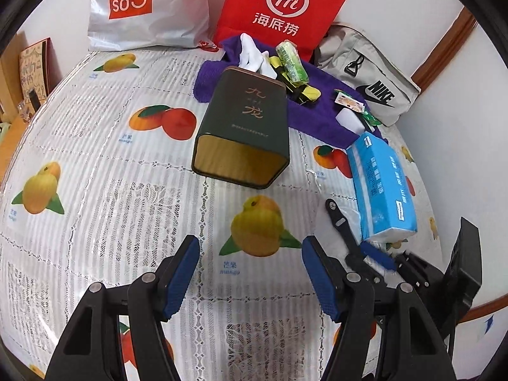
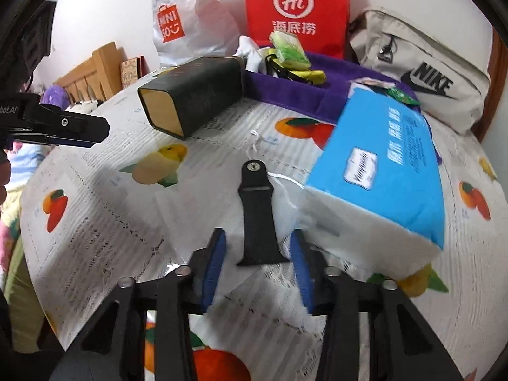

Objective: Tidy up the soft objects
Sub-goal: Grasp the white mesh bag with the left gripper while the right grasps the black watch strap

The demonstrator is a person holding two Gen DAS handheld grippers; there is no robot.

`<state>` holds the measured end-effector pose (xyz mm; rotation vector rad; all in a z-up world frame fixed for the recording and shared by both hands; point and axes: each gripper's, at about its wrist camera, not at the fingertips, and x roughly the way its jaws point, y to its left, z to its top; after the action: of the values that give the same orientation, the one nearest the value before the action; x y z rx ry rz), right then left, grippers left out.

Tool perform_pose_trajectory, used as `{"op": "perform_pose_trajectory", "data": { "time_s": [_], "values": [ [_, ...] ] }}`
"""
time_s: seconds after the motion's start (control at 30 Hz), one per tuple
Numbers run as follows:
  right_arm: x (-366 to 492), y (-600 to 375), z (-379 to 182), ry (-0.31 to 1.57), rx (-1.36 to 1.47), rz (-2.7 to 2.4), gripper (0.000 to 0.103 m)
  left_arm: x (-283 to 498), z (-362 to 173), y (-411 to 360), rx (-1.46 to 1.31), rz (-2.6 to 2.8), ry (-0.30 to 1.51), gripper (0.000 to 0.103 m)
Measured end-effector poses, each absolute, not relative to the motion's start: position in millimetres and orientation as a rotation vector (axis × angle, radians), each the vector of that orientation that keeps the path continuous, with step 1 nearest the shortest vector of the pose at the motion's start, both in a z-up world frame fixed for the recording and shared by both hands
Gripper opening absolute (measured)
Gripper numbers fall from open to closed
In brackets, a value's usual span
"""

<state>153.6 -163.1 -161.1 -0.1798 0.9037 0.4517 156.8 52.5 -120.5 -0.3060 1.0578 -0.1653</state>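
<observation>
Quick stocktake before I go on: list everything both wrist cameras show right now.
watch strap: 1, black, flat on tablecloth between right pads, untouched
tissue pack: 1, blue, right of strap
tin: 1, dark green, on its side, open end facing camera
towel: 1, purple, behind tin
socks: white, on towel
green packet: 1, on towel
Miniso bag: 1, white, rear
Haidilao bag: 1, red, rear
Nike bag: 1, beige, rear right
tablecloth: 1, white, fruit print
left gripper: open, empty
right gripper: open around strap
</observation>
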Motion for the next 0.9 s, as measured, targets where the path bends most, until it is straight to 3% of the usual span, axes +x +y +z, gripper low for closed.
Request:
{"op": "perform_pose_trajectory", "data": {
  "time_s": [0.23,0.9],
  "values": [
    [139,-161,-152,0.997,-0.173,0.509,0.022,159,-125,48,-0.319,-0.195,1.06,0.065],
    [137,-159,-141,0.977,-0.15,0.518,0.021,154,-139,30,-0.292,-0.255,1.095,0.065]
  ]
}}
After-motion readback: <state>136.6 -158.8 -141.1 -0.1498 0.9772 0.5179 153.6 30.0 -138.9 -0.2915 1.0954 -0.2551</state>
